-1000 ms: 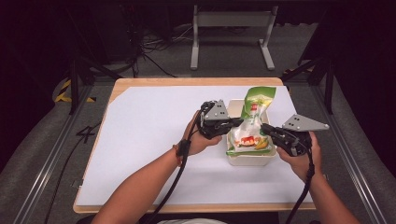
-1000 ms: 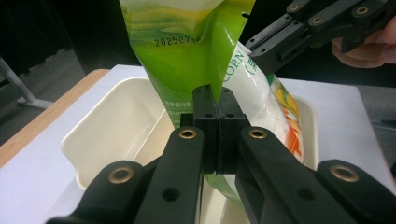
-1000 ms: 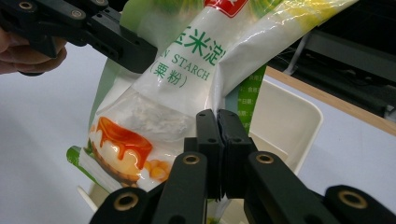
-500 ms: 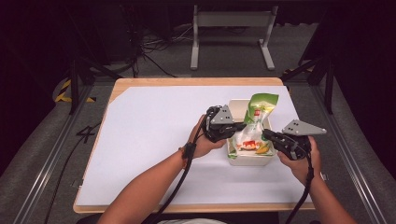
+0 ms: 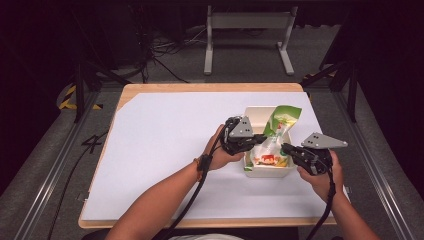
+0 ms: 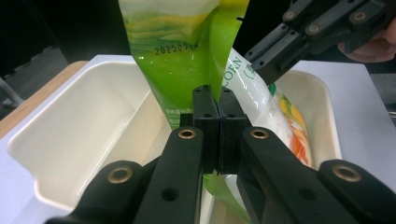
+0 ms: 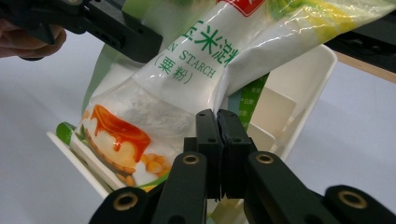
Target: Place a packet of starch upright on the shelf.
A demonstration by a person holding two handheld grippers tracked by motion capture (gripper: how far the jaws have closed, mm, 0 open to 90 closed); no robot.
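In the high view, a wooden table (image 5: 200, 88) carries a white sheet (image 5: 165, 145) across most of its top; dark floor, cables and a grey metal frame (image 5: 247, 30) fill the upper part of the frame. Right of centre sits a cream tray (image 5: 255, 112), its long axis running up the frame. A green and white starch bag (image 5: 276, 131) lies in it, its green top leaning toward the upper right and its printed base toward the lower edge. The left gripper (image 5: 261, 136) meets the bag from the left, the right gripper (image 5: 285, 148) from the right, both hands close beside the tray.

In the left gripper view, the jaws are pressed together on the bag's (image 6: 187, 51) green edge at centre; the tray (image 6: 70, 135) spreads behind, and the right gripper (image 6: 268, 72) reaches in from the upper right.

In the right gripper view, the jaws pinch a fold of the bag (image 7: 196, 70) at centre, its length slanting from lower left to upper right over the tray (image 7: 308, 88). The left gripper (image 7: 140, 46) crosses the upper left.
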